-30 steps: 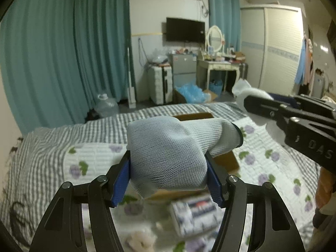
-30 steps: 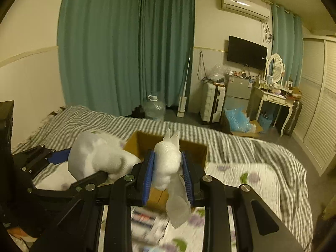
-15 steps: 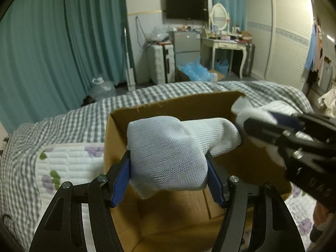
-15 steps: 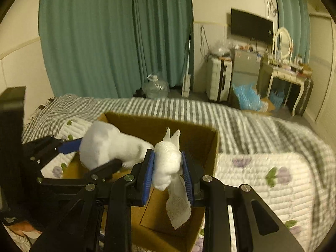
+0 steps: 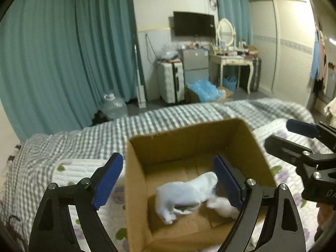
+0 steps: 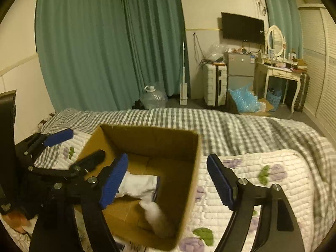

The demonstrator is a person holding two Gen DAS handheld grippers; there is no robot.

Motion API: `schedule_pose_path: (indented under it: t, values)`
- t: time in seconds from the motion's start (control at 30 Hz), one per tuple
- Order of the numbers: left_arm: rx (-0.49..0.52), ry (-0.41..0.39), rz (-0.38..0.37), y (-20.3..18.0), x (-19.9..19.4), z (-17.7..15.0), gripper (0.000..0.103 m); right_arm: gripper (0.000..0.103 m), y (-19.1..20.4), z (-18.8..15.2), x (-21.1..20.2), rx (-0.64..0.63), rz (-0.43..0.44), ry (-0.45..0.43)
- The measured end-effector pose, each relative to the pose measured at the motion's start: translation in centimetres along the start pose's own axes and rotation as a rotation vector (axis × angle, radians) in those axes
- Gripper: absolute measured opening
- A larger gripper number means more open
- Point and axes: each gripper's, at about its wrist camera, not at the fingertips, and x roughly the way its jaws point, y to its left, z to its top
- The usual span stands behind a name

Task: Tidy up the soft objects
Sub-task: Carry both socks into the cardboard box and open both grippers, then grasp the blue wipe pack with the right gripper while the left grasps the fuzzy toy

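Note:
An open cardboard box (image 5: 136,178) stands on the bed; it also shows in the right wrist view (image 6: 191,168). A white knitted glove (image 5: 184,195) lies on the box floor, also seen in the right wrist view (image 6: 138,185). A small white fluffy cloth (image 5: 224,208) lies beside it, also seen in the right wrist view (image 6: 155,216). My left gripper (image 5: 168,180) is open and empty over the box. My right gripper (image 6: 168,182) is open and empty over the box's right wall.
The bed has a grey checked cover (image 5: 84,138) and a white quilt with purple flowers (image 6: 262,178). Beyond the bed are teal curtains (image 5: 63,63), a water jug (image 6: 152,98), a white suitcase (image 6: 214,86) and a dressing table (image 6: 277,71).
Both grippers opened. The glove dropped from my left gripper and the fluffy cloth from my right gripper; both now lie inside the box.

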Motion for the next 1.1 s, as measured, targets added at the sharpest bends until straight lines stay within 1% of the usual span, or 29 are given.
schedule_pose_path:
  t: [0.07,0.17,0.2,0.23,0.33,0.4,0.47,0.53,0.6,0.7,0.8,0.9,0.97,1.0,1.1]
  values:
    - [-0.007,-0.016,0.002,0.2,-2.2,0.4,0.089,0.088,-0.1,0.4,-2.2,0.001,-0.016,-0.018]
    - [-0.013,-0.052,0.004,0.3,-6.2,0.9,0.089,0.094,0.2,1.4,-6.0,0.001,-0.041,-0.041]
    - [-0.022,-0.068,0.005,0.4,-8.1,1.0,0.091,0.095,0.4,1.6,-7.2,-0.006,-0.043,-0.043]
    - [-0.03,-0.075,0.006,0.5,-9.2,1.1,0.093,0.095,0.9,1.8,-9.1,-0.021,-0.045,-0.051]
    - [-0.052,-0.091,-0.002,0.6,-13.4,1.2,0.093,0.097,1.9,1.5,-13.2,-0.068,-0.062,-0.066]
    - [-0.068,-0.102,-0.003,0.8,-15.9,0.7,0.093,0.098,2.7,1.1,-16.1,-0.105,-0.103,-0.08]
    - [-0.076,-0.093,0.015,0.7,-17.6,-0.1,0.093,0.098,3.4,0.4,-18.7,-0.12,-0.118,-0.087]
    - [-0.071,-0.081,0.033,0.4,-18.6,-1.2,0.093,0.098,4.0,-0.3,-20.2,-0.126,-0.118,-0.081]
    - [-0.09,-0.07,0.025,0.3,-19.1,-2.7,0.093,0.098,4.4,-1.1,-21.0,-0.13,-0.115,-0.069]
    - [-0.121,-0.034,-0.005,-0.2,-18.8,-5.3,0.093,0.098,5.6,-3.3,-21.3,-0.14,-0.108,-0.036]
    - [-0.138,0.029,0.019,-1.1,-17.6,-8.6,0.093,0.098,6.4,-6.3,-20.1,-0.14,-0.113,0.027]
    - [-0.153,0.077,0.034,-2.0,-15.9,-11.4,0.093,0.098,6.5,-9.8,-17.7,-0.119,-0.132,0.088]
    - [-0.182,0.119,0.034,-2.2,-14.6,-13.4,0.093,0.098,6.2,-12.0,-15.8,-0.105,-0.129,0.134]
    - [-0.195,0.14,0.046,-2.2,-13.7,-14.4,0.093,0.098,5.9,-13.1,-14.7,-0.087,-0.125,0.164]
    - [-0.201,0.189,0.068,-2.2,-11.9,-16.5,0.093,0.098,5.1,-15.9,-11.6,-0.056,-0.102,0.247]
